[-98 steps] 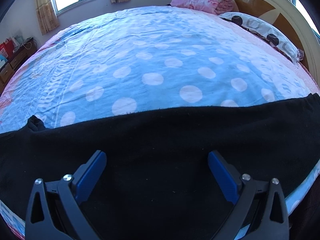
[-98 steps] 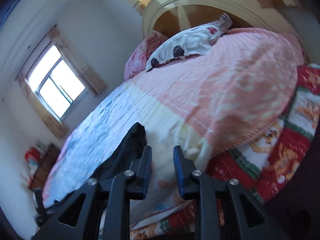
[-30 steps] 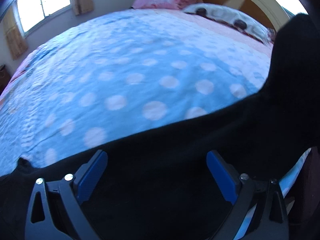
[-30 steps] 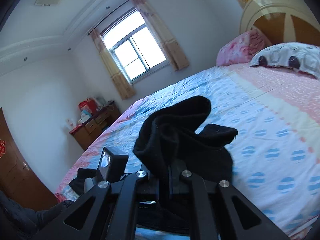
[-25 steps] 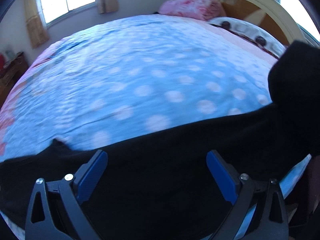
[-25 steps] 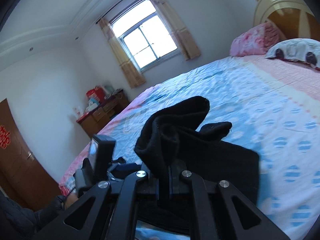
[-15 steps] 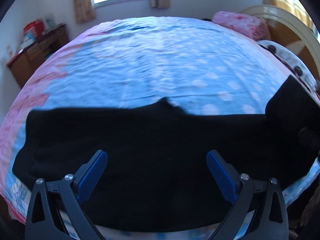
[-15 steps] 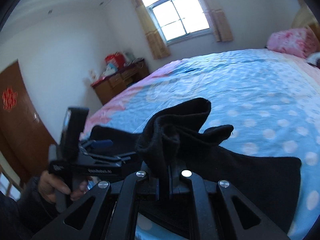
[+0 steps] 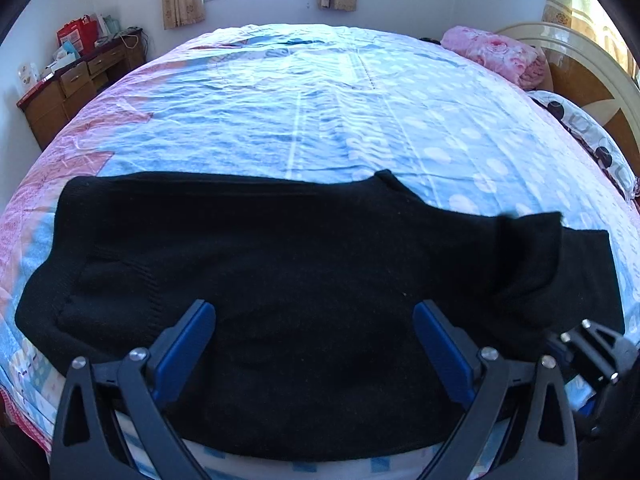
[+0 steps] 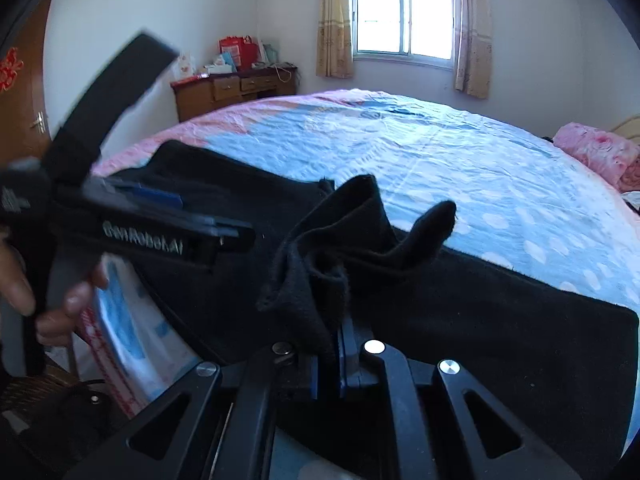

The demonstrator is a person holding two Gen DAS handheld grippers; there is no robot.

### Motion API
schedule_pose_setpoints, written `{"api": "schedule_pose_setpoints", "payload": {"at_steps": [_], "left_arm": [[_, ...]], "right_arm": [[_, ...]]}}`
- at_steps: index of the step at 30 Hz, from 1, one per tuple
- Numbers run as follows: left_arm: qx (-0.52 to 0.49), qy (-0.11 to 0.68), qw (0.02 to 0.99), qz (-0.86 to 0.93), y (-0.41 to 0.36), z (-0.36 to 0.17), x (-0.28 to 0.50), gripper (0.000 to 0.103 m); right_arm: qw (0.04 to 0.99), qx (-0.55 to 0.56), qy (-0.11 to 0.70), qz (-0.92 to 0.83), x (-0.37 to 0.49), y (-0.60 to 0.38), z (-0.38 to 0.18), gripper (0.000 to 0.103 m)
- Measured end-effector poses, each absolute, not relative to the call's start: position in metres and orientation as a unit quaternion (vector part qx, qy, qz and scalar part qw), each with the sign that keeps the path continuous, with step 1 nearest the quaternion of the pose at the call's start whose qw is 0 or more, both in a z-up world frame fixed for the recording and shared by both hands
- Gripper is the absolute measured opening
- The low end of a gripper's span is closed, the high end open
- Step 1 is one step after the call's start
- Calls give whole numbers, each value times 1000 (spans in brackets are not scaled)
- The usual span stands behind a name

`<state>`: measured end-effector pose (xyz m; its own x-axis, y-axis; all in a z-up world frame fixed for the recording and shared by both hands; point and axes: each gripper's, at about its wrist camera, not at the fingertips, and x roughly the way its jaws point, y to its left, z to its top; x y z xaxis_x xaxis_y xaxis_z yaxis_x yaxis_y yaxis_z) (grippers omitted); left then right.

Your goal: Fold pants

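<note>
Left wrist view: the left gripper (image 9: 314, 344) hovers with fingers wide apart and empty; the black pants (image 9: 280, 264) lie spread flat ahead of and beneath them along the near edge of the bed (image 9: 340, 112), a raised bunch of cloth off beyond the right-hand finger. Right wrist view: the right gripper (image 10: 330, 360) has that leg end bunched between its fingers, which are opening, the cloth seemingly still pinched. Judgement: one leg end is carried over and near release; smoothing and further folds remain.
</note>
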<state>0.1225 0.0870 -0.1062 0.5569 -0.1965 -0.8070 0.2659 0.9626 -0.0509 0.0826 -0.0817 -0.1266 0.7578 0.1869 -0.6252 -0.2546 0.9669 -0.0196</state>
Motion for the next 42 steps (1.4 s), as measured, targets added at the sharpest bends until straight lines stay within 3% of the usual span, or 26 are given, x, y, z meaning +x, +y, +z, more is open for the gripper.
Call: {"api": "schedule_pose_setpoints", "payload": {"at_steps": [3, 4, 8, 13, 15, 16, 17, 24, 28, 29, 30, 31, 33, 39, 42], "left_arm": [[34, 444, 887, -122, 94, -97, 124, 101], [35, 439, 890, -119, 95, -93, 124, 101], [39, 408, 903, -126, 86, -66, 120, 87], [41, 386, 893, -229, 27, -43, 108, 85], [48, 401, 877, -261, -6, -49, 108, 60], [52, 412, 868, -272, -20, -53, 108, 53], [59, 422, 858, -286, -36, -60, 109, 47], [86, 451, 862, -216, -45, -98, 106, 42], [111, 422, 884, -168, -38, -100, 96, 44], [115, 418, 888, -152, -34, -102, 95, 51], [111, 419, 891, -139, -29, -106, 96, 66], [101, 421, 892, -133, -23, -111, 98, 72], [68, 430, 891, -129, -10, -116, 109, 88], [53, 438, 886, -142, -3, -118, 111, 91], [55, 437, 887, -142, -4, -119, 112, 92]], "right_arm": [[929, -48, 334, 154, 83, -78, -127, 46], [926, -38, 330, 178, 79, -78, -123, 48], [922, 74, 295, 241, 59, -118, -89, 48], [957, 69, 274, 67, 45, -220, -56, 48], [952, 105, 289, 15, 41, -266, -58, 40], [947, 130, 295, 1, 40, -286, -60, 30], [941, 154, 301, -13, 40, -304, -64, 27], [924, 200, 326, -22, 43, -344, -84, 25], [928, 131, 348, -11, 59, -315, -87, 25], [917, 117, 380, -18, 71, -310, -97, 25], [907, 114, 404, -24, 77, -309, -107, 25], [899, 119, 420, -28, 85, -313, -119, 23], [902, 151, 405, -24, 88, -323, -123, 22], [891, 294, 347, -3, 61, -354, -115, 23], [918, 211, 333, 44, 33, -327, -90, 23]]}}
